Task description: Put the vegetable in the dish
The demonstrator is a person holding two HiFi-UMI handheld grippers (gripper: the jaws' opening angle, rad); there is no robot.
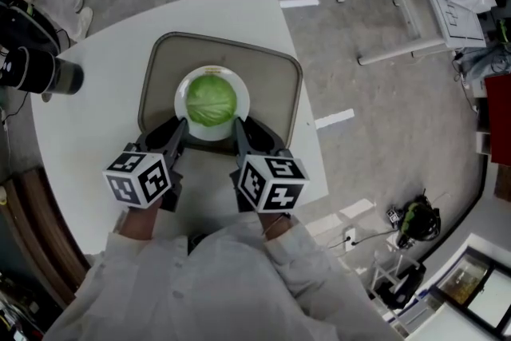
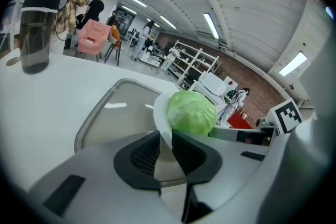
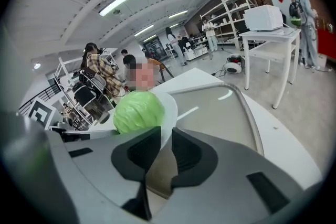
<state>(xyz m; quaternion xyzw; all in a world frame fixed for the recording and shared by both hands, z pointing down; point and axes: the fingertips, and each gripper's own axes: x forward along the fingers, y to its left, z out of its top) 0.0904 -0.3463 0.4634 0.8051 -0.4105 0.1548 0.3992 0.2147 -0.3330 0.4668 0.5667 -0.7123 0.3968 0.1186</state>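
Left gripper (image 1: 184, 124), right gripper (image 1: 236, 124) clamping cabbage (image 1: 211, 100) dish (image 1: 181, 97)

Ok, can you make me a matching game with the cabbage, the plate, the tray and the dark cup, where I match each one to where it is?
Things:
1. cabbage
2. plate
3. tray
4. dark cup

Places:
A. standing on the white table, away from the tray
B. sitting on the plate
C. rim pinched by the left gripper and the right gripper
D. lying below the plate

Pairs: 1-B, 2-C, 3-D, 4-A.
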